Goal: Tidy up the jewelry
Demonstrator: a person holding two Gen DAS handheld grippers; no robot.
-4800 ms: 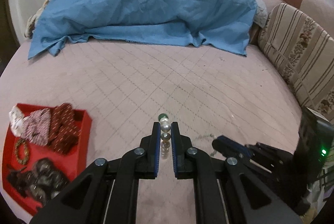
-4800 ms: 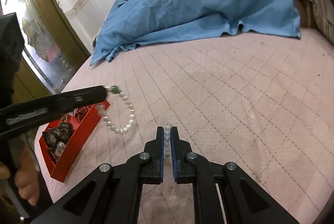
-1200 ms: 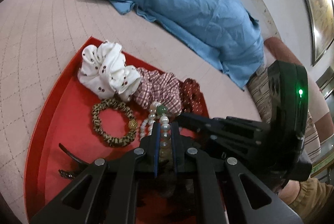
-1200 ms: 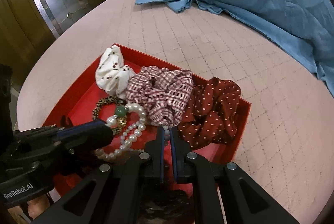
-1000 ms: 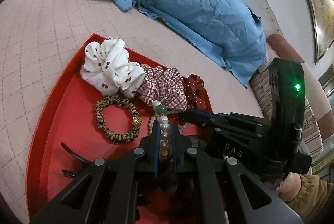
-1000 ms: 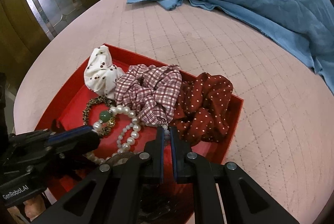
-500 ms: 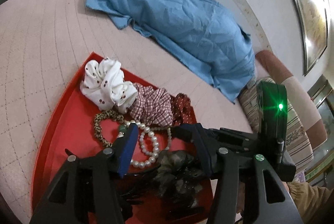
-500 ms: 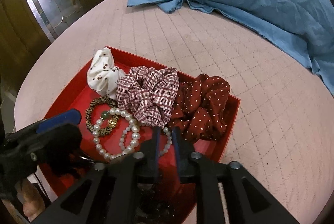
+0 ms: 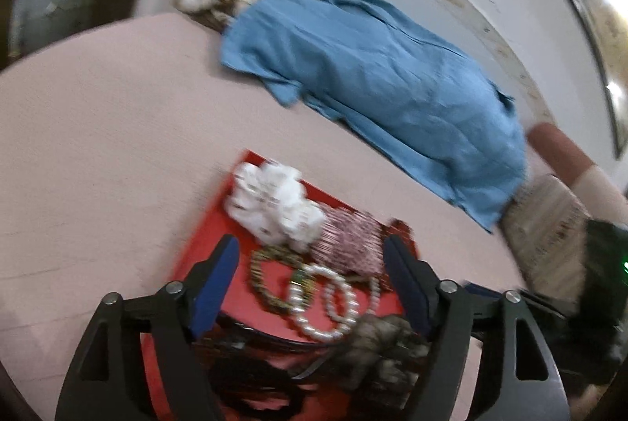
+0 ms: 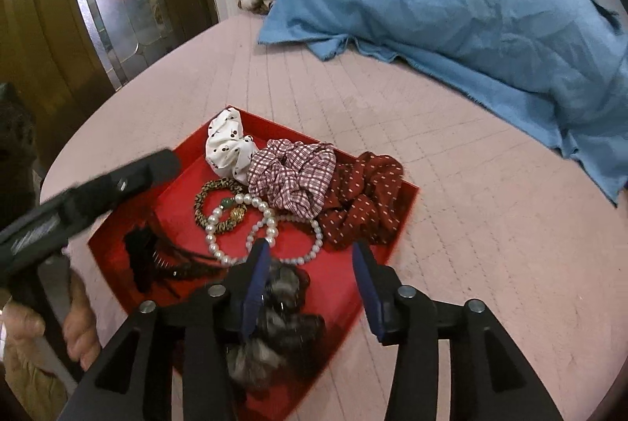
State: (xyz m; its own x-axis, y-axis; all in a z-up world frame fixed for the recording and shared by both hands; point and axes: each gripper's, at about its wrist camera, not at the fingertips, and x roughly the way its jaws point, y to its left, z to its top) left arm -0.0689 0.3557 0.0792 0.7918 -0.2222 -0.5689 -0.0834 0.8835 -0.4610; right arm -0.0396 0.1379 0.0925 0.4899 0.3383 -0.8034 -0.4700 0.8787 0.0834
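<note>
1. The pearl necklace lies looped in the red tray, just beside the plaid scrunchie; one loop overlaps the leopard-print bracelet.
2. Left gripper and right gripper both hover over the tray, fingers spread wide and empty.
3. Likely light, limp and slippery (smooth round beads); pinch across the strand, not a single pearl.

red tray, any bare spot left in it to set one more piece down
The red tray has bare floor along its left wall, between the leopard bracelet and the black hair clip, and at the near right, below the dotted maroon scrunchie. The far edge and middle are crowded by scrunchies and the pearl necklace.
</note>
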